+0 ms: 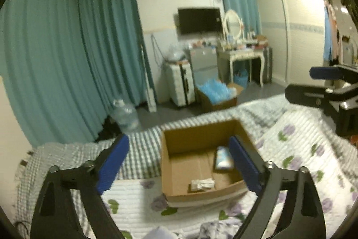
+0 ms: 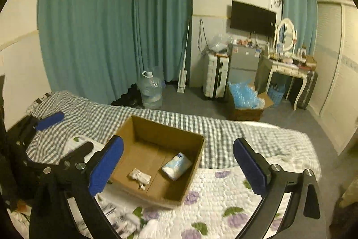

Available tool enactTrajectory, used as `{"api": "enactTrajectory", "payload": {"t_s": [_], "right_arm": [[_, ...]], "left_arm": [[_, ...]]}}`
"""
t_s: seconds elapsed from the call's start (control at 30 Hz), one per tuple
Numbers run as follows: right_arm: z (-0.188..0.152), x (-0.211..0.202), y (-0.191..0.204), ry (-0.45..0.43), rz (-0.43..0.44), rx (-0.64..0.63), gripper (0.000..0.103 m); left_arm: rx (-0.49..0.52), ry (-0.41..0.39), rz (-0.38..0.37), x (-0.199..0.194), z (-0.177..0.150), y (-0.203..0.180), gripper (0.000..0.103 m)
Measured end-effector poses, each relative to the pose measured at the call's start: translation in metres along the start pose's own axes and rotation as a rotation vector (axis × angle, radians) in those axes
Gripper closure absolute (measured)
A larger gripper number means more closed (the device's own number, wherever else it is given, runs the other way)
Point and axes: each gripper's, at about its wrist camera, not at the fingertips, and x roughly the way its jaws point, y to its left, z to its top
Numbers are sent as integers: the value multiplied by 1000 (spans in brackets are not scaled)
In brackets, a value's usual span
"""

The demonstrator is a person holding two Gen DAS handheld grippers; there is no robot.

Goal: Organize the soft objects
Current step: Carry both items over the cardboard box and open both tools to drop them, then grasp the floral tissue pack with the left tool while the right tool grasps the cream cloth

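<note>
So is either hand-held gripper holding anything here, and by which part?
Nothing is held. The left hand-held gripper and right hand-held gripper both stand open and empty above the open brown cardboard box.

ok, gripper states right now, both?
Left gripper: open, holding nothing.
Right gripper: open, holding nothing.
</note>
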Motion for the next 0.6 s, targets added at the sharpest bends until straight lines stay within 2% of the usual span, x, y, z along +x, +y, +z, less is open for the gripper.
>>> {"api": "enactTrajectory", "payload": {"t_s": [0.1,0.17,0.23,0.33,0.4,0.47,0.6], "right_arm": [[6,-41,7,-16,10,-18,2],[3,-68,17,-12,-18,-61,2],[-5,-91,29,-10,-71,-119,2],[-22,-111,40,6,-78,-161,2],[-39,-116,43,33,-62,-176,2],[-59,-112,47,80,-65,-190,2],[-111,-79,44,215,-48,-178,2]], "left_arm": [[-10,-65,18,-50,11,2,9],[-14,-89,38,-75,11,5,9],[-18,-91,37,-93,9,6,9],[-18,-83,34,-115,-6,10,9],[-28,-80,18,-123,-21,13,9],[-36,-44,-12,-122,-32,14,9],[-52,24,-49,-110,-63,15,9]]}}
